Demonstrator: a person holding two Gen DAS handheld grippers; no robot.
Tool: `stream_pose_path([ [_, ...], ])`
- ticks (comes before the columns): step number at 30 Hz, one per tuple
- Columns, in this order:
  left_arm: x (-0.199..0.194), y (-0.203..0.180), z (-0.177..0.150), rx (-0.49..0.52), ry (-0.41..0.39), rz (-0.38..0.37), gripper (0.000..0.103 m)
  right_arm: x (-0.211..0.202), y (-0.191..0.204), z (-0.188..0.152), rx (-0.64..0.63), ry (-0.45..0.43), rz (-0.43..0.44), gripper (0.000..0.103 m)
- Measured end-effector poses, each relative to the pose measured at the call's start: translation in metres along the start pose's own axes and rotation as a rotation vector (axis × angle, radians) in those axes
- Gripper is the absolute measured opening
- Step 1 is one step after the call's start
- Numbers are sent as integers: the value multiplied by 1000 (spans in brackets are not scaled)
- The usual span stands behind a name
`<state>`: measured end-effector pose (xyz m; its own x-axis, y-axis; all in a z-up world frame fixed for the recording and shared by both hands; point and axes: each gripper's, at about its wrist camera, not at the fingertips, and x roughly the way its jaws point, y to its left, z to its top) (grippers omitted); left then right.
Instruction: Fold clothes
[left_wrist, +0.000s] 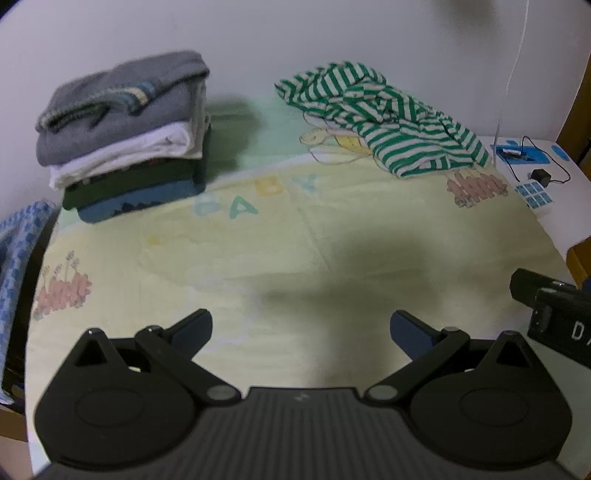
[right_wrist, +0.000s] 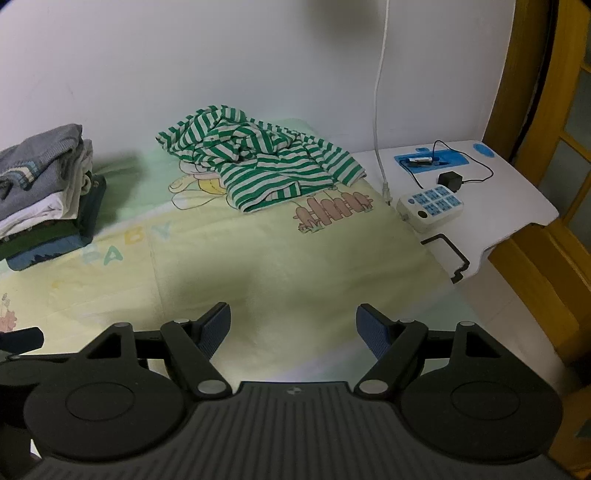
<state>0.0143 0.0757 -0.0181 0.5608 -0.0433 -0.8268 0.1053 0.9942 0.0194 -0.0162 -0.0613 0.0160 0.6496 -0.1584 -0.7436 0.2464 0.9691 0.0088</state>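
Left gripper (left_wrist: 301, 328): fingers (left_wrist: 192, 326) are spread wide over the sheet, with nothing between them.
Right gripper (right_wrist: 293, 325): fingers (right_wrist: 218, 323) are likewise held wide apart and empty; its body is seen at 3 o'clock in the left wrist view.
Striped shirt (right_wrist: 258, 162): green and white, left crumpled and unfolded at 12 o'clock from the right gripper, against the wall, well apart from both grippers.
Stack (left_wrist: 125, 136): folded clothes are piled at 10 o'clock in the left wrist view, a grey knit on top, white, dark green and blue below.
Sheet (left_wrist: 258, 240): pale yellow, printed with "BABY" and cartoon figures; both the shirt and the stack are carried on it.
Surface (right_wrist: 509, 206): white, at 2 o'clock beside the sheet; a power strip (right_wrist: 430, 206) and a black adapter (right_wrist: 450, 180) are set on it.
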Motion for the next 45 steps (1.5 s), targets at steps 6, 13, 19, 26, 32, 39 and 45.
stream_pose_path([
  [6, 14, -3, -1, -4, -2, 8, 103, 27, -11, 2, 26, 27, 80, 77],
  [13, 35, -9, 22, -71, -23, -19, 103, 72, -26, 37, -25, 29, 227, 74],
  [19, 45, -32, 43, -19, -75, -2, 102, 125, -35, 89, -124, -43, 251, 66],
  [26, 51, -46, 40, -22, -99, 19, 102, 197, -14, 138, -264, -104, 268, 49],
  [32, 51, -39, 32, -37, -70, 39, 102, 247, 34, 165, -379, -163, 260, 55],
  [39, 46, -24, 25, -58, -69, 75, 102, 290, 62, 177, -420, -175, 213, 70],
  [45, 54, -22, 37, -72, -55, -18, 102, 275, 42, 173, -424, -191, 285, 17],
])
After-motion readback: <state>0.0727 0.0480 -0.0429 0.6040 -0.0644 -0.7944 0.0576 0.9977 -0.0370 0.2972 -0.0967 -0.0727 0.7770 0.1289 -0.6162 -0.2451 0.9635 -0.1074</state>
